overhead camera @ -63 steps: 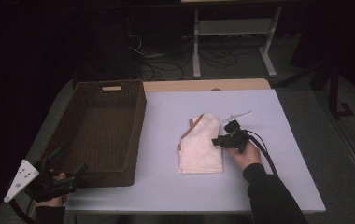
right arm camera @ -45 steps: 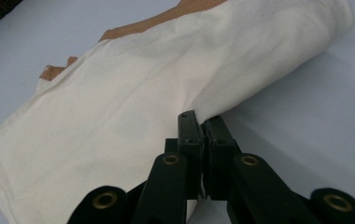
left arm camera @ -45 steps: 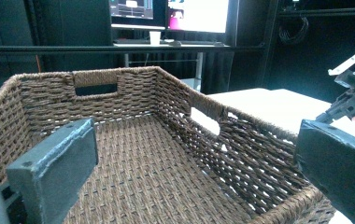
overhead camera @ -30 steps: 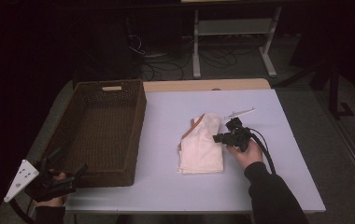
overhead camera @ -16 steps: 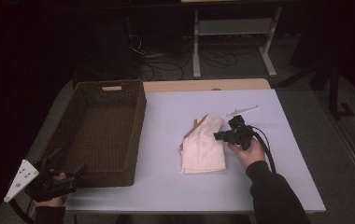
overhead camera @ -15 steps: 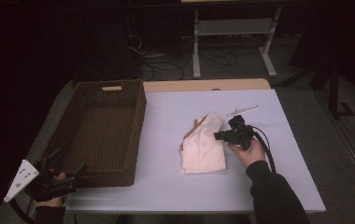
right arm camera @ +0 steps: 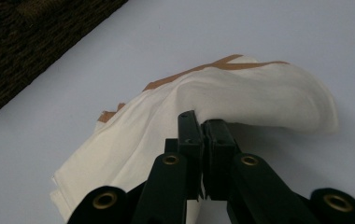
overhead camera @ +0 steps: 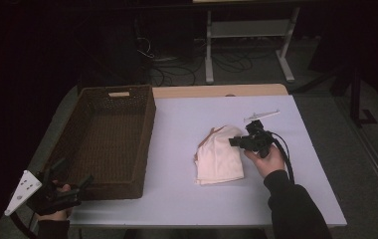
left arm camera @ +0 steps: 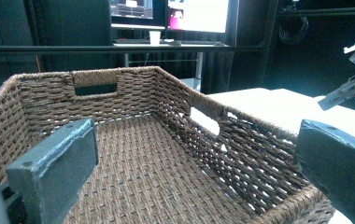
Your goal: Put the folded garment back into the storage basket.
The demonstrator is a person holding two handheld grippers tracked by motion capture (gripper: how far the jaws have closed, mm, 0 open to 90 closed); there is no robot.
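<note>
A cream cloth (overhead camera: 219,160) with brown trim lies folded on the white table (overhead camera: 177,124), right of centre. My right gripper (overhead camera: 234,142) is shut on its right edge. In the right gripper view the jaws (right arm camera: 202,122) pinch the cloth (right arm camera: 259,93) and lift that edge into a raised fold. A brown woven basket (overhead camera: 147,134) stands on the left side of the table. My left gripper (overhead camera: 72,174) is held open at the table's near left corner, just in front of the basket. In the left gripper view its jaws (left arm camera: 196,163) frame the basket (left arm camera: 96,77) with nothing between them.
The basket has cut-out handles in its walls and nothing inside. A wooden strip (overhead camera: 217,90) runs along the table's far edge. Behind it stand a white table frame (overhead camera: 249,30) and floor cables (overhead camera: 162,69). Bare table lies between basket and cloth.
My right gripper has drawn the cloth's right edge up and slightly right and away, raising a fold. The left gripper and basket have stayed put.
</note>
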